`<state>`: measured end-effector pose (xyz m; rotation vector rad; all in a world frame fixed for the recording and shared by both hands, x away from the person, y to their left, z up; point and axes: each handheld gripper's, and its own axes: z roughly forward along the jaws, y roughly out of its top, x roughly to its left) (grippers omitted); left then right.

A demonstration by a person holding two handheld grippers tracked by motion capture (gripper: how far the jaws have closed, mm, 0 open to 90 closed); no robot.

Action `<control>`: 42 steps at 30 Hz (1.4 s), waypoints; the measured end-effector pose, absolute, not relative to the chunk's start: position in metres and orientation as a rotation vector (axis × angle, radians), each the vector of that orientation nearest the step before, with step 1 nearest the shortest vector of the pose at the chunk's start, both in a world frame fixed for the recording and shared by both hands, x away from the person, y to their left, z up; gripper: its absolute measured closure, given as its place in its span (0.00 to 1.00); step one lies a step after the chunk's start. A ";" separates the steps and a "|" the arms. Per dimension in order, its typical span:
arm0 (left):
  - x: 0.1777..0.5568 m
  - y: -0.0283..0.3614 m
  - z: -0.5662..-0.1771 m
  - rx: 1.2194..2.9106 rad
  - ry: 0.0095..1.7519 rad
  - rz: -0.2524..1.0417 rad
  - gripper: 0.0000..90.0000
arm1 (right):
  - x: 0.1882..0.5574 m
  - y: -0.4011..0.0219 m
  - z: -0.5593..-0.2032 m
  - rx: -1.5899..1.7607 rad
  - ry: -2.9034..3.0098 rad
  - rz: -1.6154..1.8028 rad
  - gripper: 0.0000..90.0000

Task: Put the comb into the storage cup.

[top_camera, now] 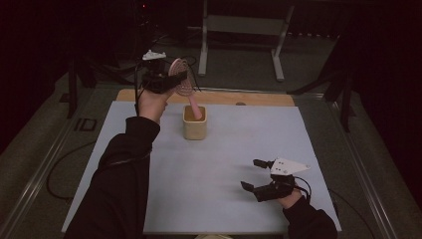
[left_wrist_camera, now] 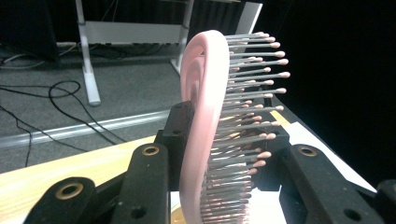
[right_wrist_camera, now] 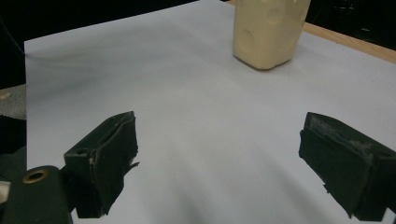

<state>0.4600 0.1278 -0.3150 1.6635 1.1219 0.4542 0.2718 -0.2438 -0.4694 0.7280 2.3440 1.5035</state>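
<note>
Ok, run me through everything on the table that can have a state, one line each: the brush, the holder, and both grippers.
Pink hairbrush: gripped by its head, upright, handle end down inside the holder.
Cream holder: upright on the table, open top, brush handle in it.
Left gripper: jaws shut on the brush head, raised above the holder.
Right gripper: jaws open, nothing between them, low over the table, apart from the holder.

A cup stands on the bench, toward its far side and left of the middle. A brush rises from the cup, handle end inside it, head above and behind. The left gripper is at the head. The right gripper sits near the front right, well apart from the cup.
</note>
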 end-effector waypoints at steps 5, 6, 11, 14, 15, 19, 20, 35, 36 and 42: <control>0.462 0.127 -0.323 1.665 1.129 0.441 0.73 | 0.272 -0.244 -0.470 0.727 2.343 1.505 0.12; 0.462 0.126 -0.325 1.668 1.129 0.441 0.73 | 0.272 -0.244 -0.470 0.728 2.343 1.507 0.12; 0.462 0.126 -0.331 1.666 1.129 0.433 0.73 | 0.272 -0.244 -0.470 0.735 2.342 1.510 0.12; 0.462 0.125 -0.335 1.671 1.126 0.432 0.73 | 0.272 -0.244 -0.470 0.737 2.344 1.511 0.12; 0.462 0.125 -0.337 1.669 1.127 0.433 0.73 | 0.272 -0.244 -0.470 0.738 2.344 1.514 0.12; 0.463 0.125 -0.343 1.663 1.132 0.422 0.73 | 0.272 -0.244 -0.469 0.735 2.345 1.508 0.12; 0.463 0.124 -0.345 1.661 1.132 0.421 0.73 | 0.272 -0.244 -0.469 0.734 2.343 1.511 0.12; 0.463 0.123 -0.365 1.671 1.135 0.393 0.73 | 0.272 -0.244 -0.469 0.736 2.347 1.508 0.12; 0.462 0.123 -0.366 1.669 1.136 0.391 0.73 | 0.272 -0.244 -0.469 0.736 2.347 1.510 0.12; 0.462 0.122 -0.371 1.674 1.136 0.391 0.73 | 0.272 -0.244 -0.470 0.737 2.352 1.510 0.12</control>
